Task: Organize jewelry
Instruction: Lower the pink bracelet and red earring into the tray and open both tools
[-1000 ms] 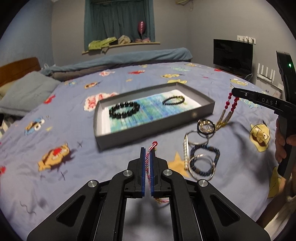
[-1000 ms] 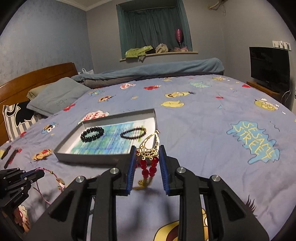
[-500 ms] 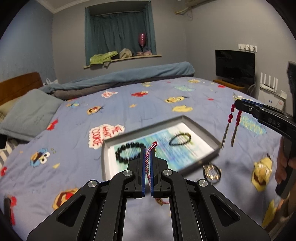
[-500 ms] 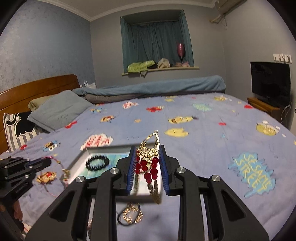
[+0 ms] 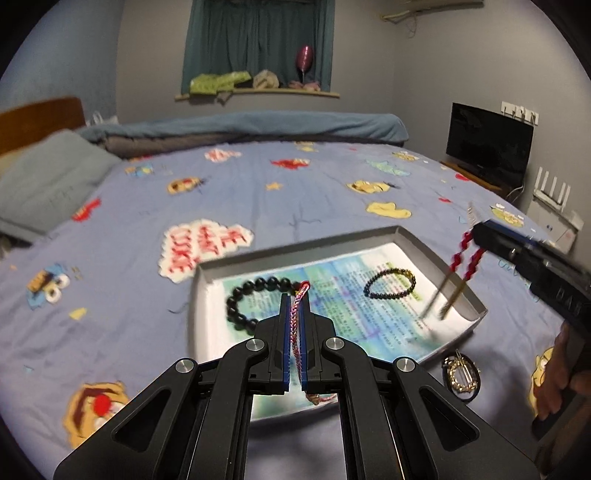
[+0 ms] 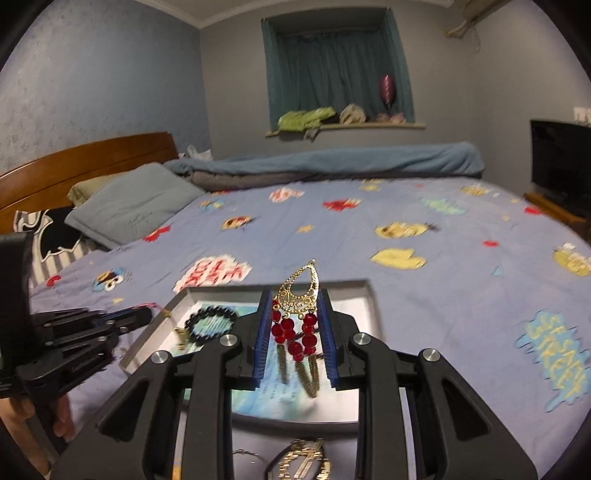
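Both grippers seemingly above tray [image 5: 476, 301]

Bedroom, dim light. Grey-blue walls [image 6: 110, 74], white ceiling strip [image 6: 229, 11] at top. Big bed w/ blue cartoon-print sheet [image 5: 295, 192] fills most of both views. Wooden headboard [image 6: 88, 162] at bed's left end, grey pillow [image 6: 133, 206] + striped pillow [image 6: 48, 236] against it. Rolled blue blanket [image 5: 258, 129] along bed's far edge. Behind it, recessed window w/ teal curtain [image 6: 332, 74] drawn; sill [image 6: 347, 126] carries green cloth [image 6: 306, 117] & pink balloon [image 6: 388, 88]. Black TV [image 5: 489, 140] on low wooden stand [image 5: 476, 177] at right wall, white router [image 5: 552, 192] beside it.
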`<action>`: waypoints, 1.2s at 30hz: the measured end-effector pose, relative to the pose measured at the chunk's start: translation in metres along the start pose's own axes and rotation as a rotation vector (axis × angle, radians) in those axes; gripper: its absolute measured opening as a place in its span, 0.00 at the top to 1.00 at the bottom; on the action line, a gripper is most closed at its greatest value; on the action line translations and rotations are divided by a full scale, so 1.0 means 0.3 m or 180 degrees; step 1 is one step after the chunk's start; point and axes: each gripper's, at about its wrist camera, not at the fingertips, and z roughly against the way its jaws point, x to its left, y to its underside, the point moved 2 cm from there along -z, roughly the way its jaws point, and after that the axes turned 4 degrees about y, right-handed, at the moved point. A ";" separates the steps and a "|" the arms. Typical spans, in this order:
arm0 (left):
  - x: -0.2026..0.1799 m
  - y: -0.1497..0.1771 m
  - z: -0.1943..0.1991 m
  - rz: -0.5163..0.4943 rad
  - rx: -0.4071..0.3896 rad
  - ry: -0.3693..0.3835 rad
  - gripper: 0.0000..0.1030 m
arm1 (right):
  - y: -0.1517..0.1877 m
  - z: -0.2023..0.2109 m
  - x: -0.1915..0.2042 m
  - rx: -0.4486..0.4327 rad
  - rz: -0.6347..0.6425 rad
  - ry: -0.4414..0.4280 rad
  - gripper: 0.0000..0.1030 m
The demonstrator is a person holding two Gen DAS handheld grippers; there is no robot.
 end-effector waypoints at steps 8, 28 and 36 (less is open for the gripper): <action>0.019 0.053 -0.087 -0.0039 0.0253 -0.0053 0.95 | 0.068 -0.105 -0.002 0.0324 0.0063 0.0054 0.76; 0.156 0.157 -0.118 0.0040 0.0647 -0.0435 0.95 | 0.173 -0.196 -0.064 0.0879 0.0185 0.0391 0.76; 0.167 0.157 -0.112 0.0035 0.0642 -0.0490 0.95 | 0.181 -0.202 -0.065 0.0899 0.0218 0.0421 0.76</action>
